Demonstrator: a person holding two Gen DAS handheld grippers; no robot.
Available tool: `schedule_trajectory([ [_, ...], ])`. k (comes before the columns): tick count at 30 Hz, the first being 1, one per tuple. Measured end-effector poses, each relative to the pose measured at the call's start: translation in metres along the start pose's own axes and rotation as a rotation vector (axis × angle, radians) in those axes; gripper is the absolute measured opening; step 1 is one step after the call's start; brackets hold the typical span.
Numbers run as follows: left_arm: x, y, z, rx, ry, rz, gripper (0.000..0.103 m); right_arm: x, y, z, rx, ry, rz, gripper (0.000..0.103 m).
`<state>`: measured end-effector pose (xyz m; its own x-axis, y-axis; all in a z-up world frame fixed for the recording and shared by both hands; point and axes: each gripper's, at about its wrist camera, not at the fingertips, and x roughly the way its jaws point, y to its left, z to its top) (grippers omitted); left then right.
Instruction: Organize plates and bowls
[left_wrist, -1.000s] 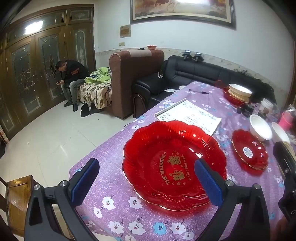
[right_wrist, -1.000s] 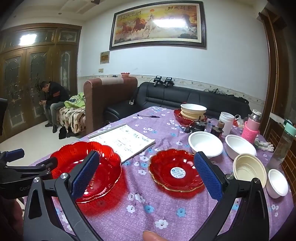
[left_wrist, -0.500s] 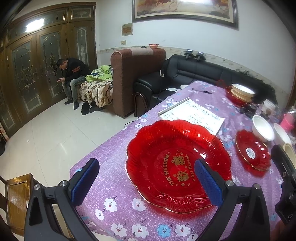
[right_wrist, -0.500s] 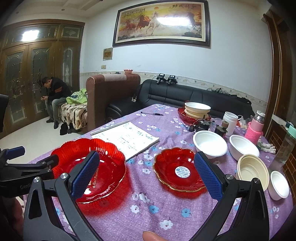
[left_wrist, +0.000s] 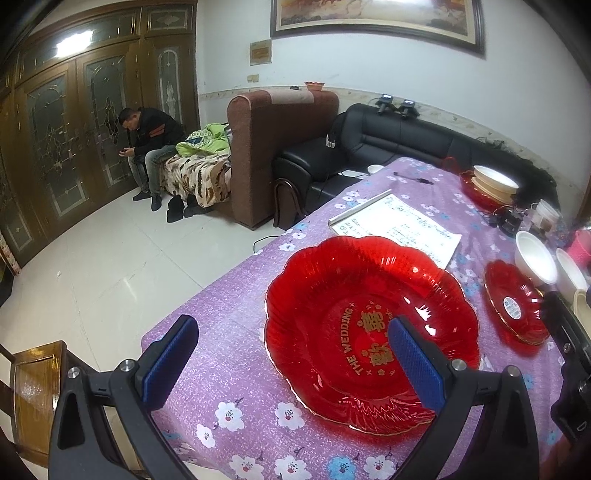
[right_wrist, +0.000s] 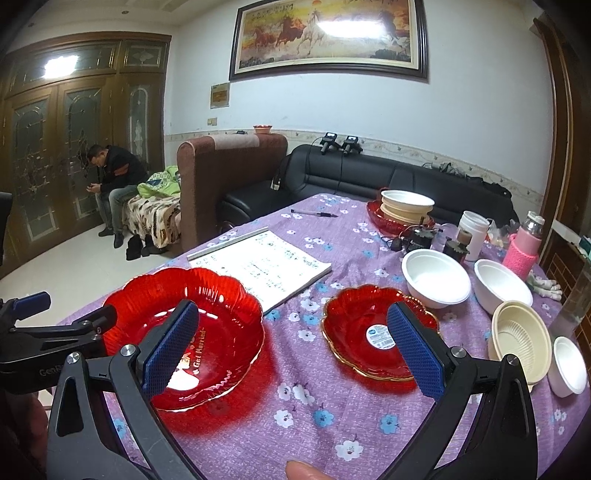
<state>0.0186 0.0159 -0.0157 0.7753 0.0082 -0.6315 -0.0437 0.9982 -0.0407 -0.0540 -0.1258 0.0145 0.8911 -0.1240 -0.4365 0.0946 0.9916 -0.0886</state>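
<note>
- Between your left gripper (left_wrist: 291, 356) fingers, which stand wide apart and hold nothing, the purple tablecloth (left_wrist: 229, 295) shows, with the big red plate (left_wrist: 369, 317) just ahead under the right-hand finger.
- Your right gripper (right_wrist: 295, 345) is just as wide open and empty, hovering above the cloth between the big red plate (right_wrist: 192, 332) and the small red plate (right_wrist: 373, 332).
- Sorting looks barely begun: at the far end, cream bowls (right_wrist: 406, 206) already sit stacked in another red plate, but both near plates lie apart on the cloth.
- Loose pieces left to gather on your right: two white bowls (right_wrist: 436, 282), a ribbed cream bowl (right_wrist: 521, 339) and a small white bowl (right_wrist: 569, 365) touching it.
- Paper sheets (right_wrist: 266, 266) lie just behind the big plate, with one corner beside its rim, so watch that edge if you slide it.
- Beyond the bowls stand a pink bottle (right_wrist: 522, 247), a white cup (right_wrist: 472, 229) and a tangle of cables, close enough to knock when you reach for the far stack.
</note>
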Motion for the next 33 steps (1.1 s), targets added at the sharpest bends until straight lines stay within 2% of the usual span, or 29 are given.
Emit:
schedule_trajectory([
  [4,0.005,0.001,-0.001,-0.041,0.003,-0.030,0.103,0.005,0.001,0.000,0.000,0.015,0.003,0.103],
  [10,0.008,0.004,-0.001,-0.028,0.012,-0.010,0.103,0.014,0.001,0.001,0.011,0.048,0.020,0.103],
  [17,0.022,0.020,0.009,-0.014,0.031,-0.062,0.103,0.038,0.000,0.002,0.025,0.128,0.068,0.103],
  [21,0.043,0.041,0.019,-0.040,0.145,-0.088,0.103,0.058,-0.001,0.001,0.045,0.202,0.113,0.103],
  [26,0.087,0.061,0.020,-0.119,0.365,-0.128,0.102,0.094,-0.005,-0.005,0.101,0.341,0.155,0.100],
  [28,0.094,0.062,0.016,-0.137,0.402,-0.140,0.101,0.109,-0.006,-0.010,0.129,0.402,0.182,0.099],
  [29,0.097,0.058,0.014,-0.131,0.421,-0.149,0.101,0.116,-0.007,-0.012,0.139,0.427,0.189,0.098],
  [31,0.102,0.043,0.012,-0.069,0.452,-0.160,0.101,0.128,-0.006,-0.015,0.160,0.480,0.219,0.086],
  [33,0.104,0.033,0.011,0.020,0.468,-0.104,0.100,0.139,-0.004,-0.018,0.170,0.528,0.234,0.083],
])
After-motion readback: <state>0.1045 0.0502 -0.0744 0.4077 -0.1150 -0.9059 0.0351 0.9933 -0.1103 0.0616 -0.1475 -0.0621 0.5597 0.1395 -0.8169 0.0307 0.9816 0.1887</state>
